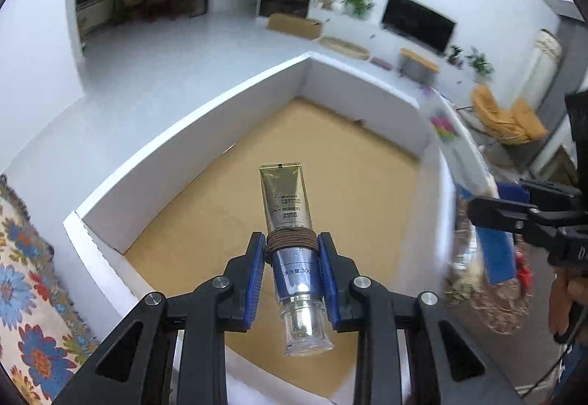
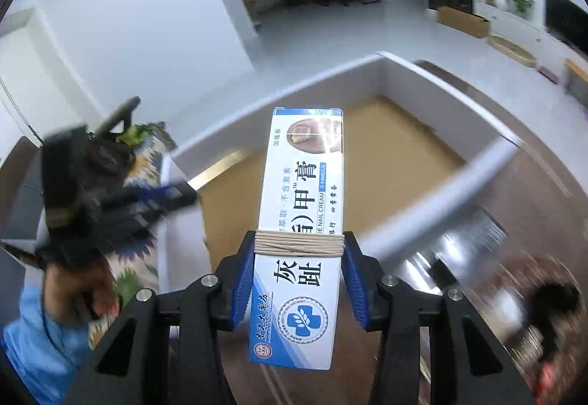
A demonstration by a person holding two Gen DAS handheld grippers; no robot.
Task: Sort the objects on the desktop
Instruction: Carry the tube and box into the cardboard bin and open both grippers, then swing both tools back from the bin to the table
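My left gripper (image 1: 293, 250) is shut on a gold and blue cosmetic tube (image 1: 290, 221) with a clear cap, held over the brown floor of a white-walled cardboard box (image 1: 191, 133). My right gripper (image 2: 299, 247) is shut on a white and blue nail cream carton (image 2: 305, 206), its far end over the same box (image 2: 319, 81). Blue pads press both sides of each item. At the right edge of the left wrist view the right gripper (image 1: 488, 210) shows with the blue side of its carton (image 1: 498, 254). The left gripper (image 2: 176, 195) appears blurred in the right wrist view.
A floral cloth (image 1: 25, 280) covers the surface left of the box. Blurred small objects (image 1: 488, 298) lie to the right of it. A hand (image 2: 77, 280) and blue sleeve (image 2: 33, 342) hold the left gripper. Beyond lie a white floor, a television (image 1: 417, 21) and plants.
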